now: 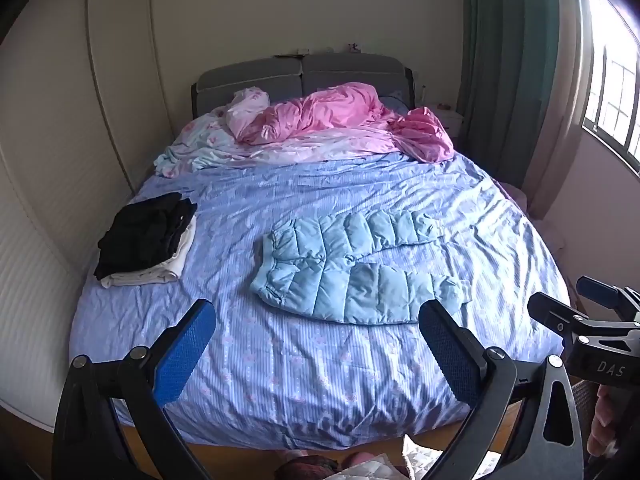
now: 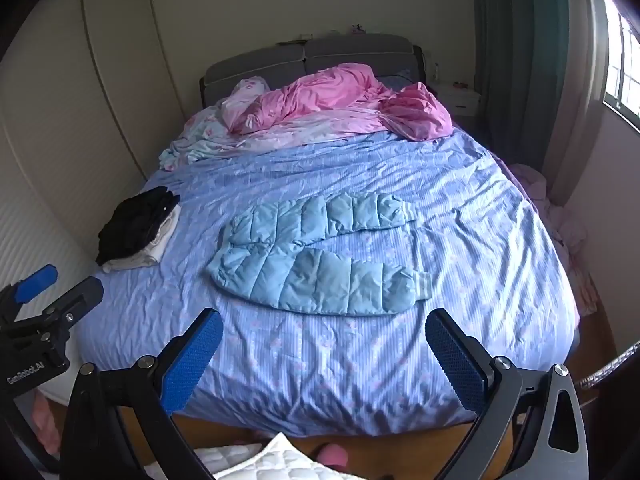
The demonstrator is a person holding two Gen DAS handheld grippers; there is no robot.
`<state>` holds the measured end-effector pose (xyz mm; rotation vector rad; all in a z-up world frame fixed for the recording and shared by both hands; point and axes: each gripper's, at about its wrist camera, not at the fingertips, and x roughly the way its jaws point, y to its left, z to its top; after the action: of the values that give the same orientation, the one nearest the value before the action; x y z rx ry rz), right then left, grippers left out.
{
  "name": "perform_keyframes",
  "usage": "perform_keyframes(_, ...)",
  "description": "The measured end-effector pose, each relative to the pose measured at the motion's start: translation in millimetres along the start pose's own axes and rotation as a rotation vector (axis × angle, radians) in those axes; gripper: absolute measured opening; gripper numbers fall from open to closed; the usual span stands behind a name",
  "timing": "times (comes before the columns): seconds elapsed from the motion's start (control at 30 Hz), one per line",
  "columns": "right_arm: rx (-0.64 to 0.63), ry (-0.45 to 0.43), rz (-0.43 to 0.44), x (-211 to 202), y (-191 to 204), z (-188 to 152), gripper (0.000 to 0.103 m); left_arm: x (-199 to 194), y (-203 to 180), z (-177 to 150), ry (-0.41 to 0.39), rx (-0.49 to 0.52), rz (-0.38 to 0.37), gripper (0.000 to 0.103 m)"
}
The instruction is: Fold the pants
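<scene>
Light blue quilted pants (image 1: 352, 270) lie flat on the blue bed cover (image 1: 320, 380), waist to the left, both legs spread to the right. They also show in the right wrist view (image 2: 320, 260). My left gripper (image 1: 316, 352) is open and empty, held over the near edge of the bed, short of the pants. My right gripper (image 2: 322, 360) is open and empty, also back from the pants near the foot of the bed. The right gripper also shows at the right edge of the left wrist view (image 1: 592, 320).
A stack of folded black and white clothes (image 1: 148, 240) sits at the bed's left side. A crumpled pink duvet (image 1: 340, 120) lies by the grey headboard (image 1: 300, 72). White wardrobe doors (image 1: 60, 140) stand left, a green curtain (image 1: 504, 60) and a window right.
</scene>
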<state>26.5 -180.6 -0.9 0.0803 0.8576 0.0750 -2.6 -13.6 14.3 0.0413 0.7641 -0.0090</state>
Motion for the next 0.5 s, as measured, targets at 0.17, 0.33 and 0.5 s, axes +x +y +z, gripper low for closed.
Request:
perform_keyframes(0.17, 0.002, -0.002, 0.002, -1, -1, -1, 0.103, -4, 2, -3, -0.013, -0.003, -0.004, 0.103)
perform_keyframes(0.33, 0.001, -0.004, 0.004, -1, -1, -2, 0.103, -6, 3, 1, -0.02, 0.0, -0.001, 0.103)
perform_keyframes(0.5, 0.002, -0.009, 0.008, -8, -6, 2, 0.103, -12, 6, 1, -0.029, -0.003, 0.006, 0.103)
